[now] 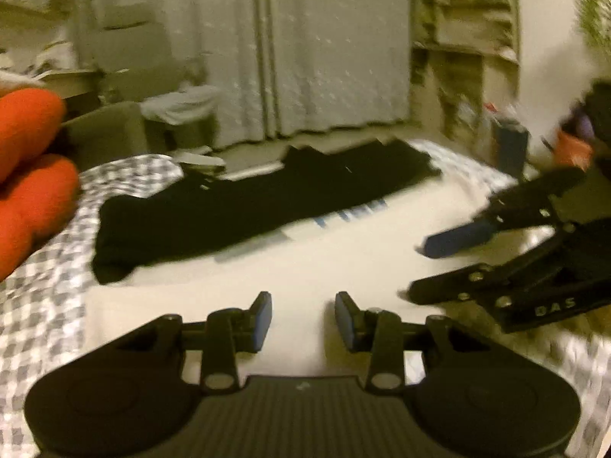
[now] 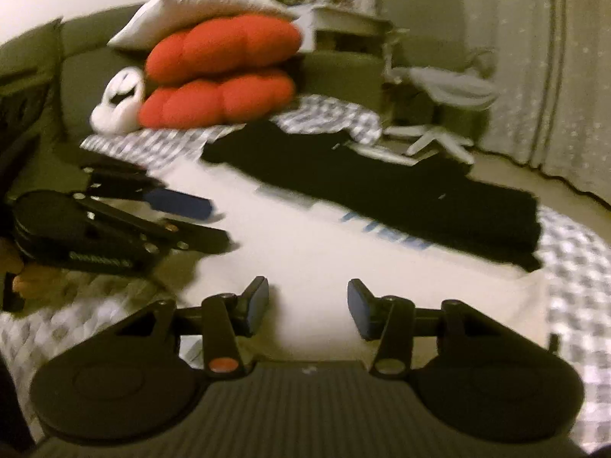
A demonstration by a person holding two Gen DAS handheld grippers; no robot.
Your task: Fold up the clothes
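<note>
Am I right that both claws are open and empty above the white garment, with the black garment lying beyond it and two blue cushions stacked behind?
Nearly. The stacked cushions are red, not blue, as the right wrist view shows. The rest stands: left claw and right claw open and empty above the white garment, black garment beyond.

Matt black cloth garment (image 1: 244, 206) on a smooth white cloth (image 1: 324, 267) — checked woven sheet (image 1: 34, 305) beneath. Tools (image 1: 303, 320) matt black plastic, blue rubbery pads (image 1: 263, 320). Cushions (image 2: 217, 72) — plush red.

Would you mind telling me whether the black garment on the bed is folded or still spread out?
Spread out: the black garment lies flat and elongated across the white garment, no fold-over visible, though the pictures are blurred.
</note>
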